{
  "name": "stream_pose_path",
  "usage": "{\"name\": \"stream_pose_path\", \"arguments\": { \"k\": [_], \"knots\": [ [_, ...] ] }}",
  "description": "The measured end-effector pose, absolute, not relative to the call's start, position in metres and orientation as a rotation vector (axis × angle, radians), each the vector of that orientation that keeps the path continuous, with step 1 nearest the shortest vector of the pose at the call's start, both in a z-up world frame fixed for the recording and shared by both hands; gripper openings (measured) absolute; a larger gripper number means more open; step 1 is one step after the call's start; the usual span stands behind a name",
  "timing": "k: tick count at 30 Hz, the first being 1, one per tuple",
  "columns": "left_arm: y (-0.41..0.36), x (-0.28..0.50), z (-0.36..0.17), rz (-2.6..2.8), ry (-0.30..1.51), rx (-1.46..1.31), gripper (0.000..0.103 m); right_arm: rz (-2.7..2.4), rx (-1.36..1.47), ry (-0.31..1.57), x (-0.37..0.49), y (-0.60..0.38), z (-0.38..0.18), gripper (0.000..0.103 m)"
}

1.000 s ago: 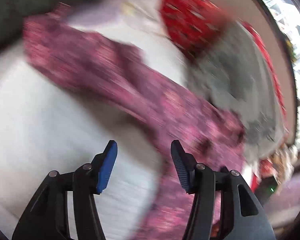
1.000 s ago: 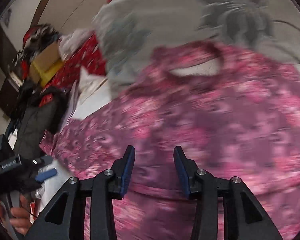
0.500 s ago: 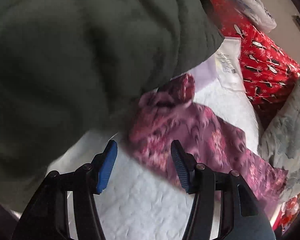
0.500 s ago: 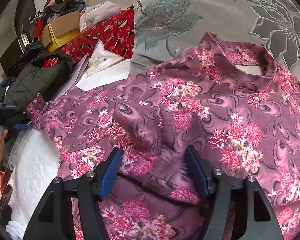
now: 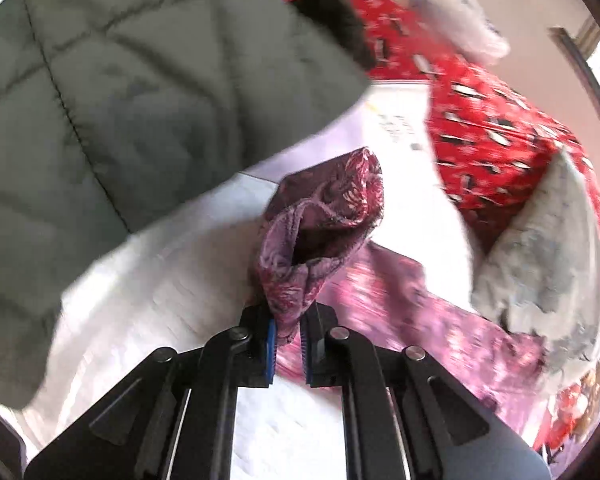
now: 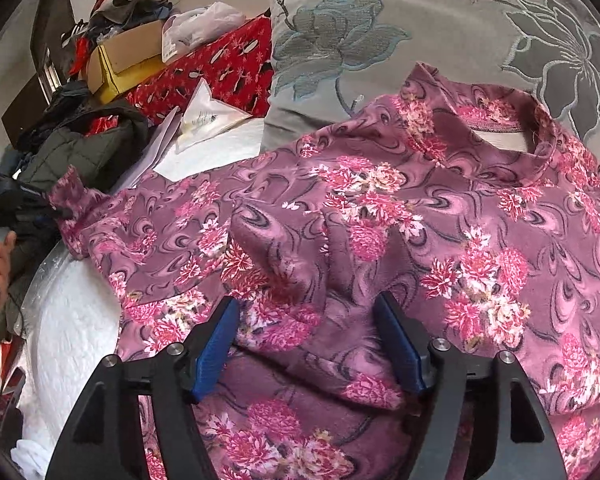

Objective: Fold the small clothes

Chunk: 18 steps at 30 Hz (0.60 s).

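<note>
Spread flat on a white quilted bed cover [image 6: 72, 332]: a soft, fleecy mauve floral top [image 6: 380, 216], collar against a grey embroidered pillow [image 6: 380, 20], long sleeve stretched out sideways. Left gripper [image 5: 288, 344] nearly closed, pinching the tubular sleeve cuff [image 5: 320, 232], apparently lifted. Right gripper [image 6: 308, 340] wide apart, blue ribbed pads straddling a raised fabric ridge. Nearby, a puffy quilted grey jacket [image 5: 120, 100].

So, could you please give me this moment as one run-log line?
left hand-held gripper: shut on sleeve cuff | right hand-held gripper: open over floral top | top spread on white bedding
</note>
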<state>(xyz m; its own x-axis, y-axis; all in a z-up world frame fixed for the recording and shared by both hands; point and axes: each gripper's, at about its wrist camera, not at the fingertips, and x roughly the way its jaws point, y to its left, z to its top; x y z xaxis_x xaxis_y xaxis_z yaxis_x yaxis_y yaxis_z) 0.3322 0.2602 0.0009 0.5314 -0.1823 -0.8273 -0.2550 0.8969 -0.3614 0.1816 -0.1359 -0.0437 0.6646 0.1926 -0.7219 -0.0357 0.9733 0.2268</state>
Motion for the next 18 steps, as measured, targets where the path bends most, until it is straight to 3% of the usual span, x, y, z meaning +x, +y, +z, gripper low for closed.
{"name": "stream_pose_path", "arguments": {
  "k": [9, 18],
  "knots": [
    [0.182, 0.303, 0.048, -0.102, 1.001, -0.416, 0.007, 0.024, 0.073, 0.891, 0.175, -0.13, -0.024, 0.072],
    [0.117, 0.284, 0.072, -0.2, 1.009, -0.403, 0.007, -0.206, 0.076, 0.874, 0.137, -0.237, -0.005, 0.072]
  ]
}}
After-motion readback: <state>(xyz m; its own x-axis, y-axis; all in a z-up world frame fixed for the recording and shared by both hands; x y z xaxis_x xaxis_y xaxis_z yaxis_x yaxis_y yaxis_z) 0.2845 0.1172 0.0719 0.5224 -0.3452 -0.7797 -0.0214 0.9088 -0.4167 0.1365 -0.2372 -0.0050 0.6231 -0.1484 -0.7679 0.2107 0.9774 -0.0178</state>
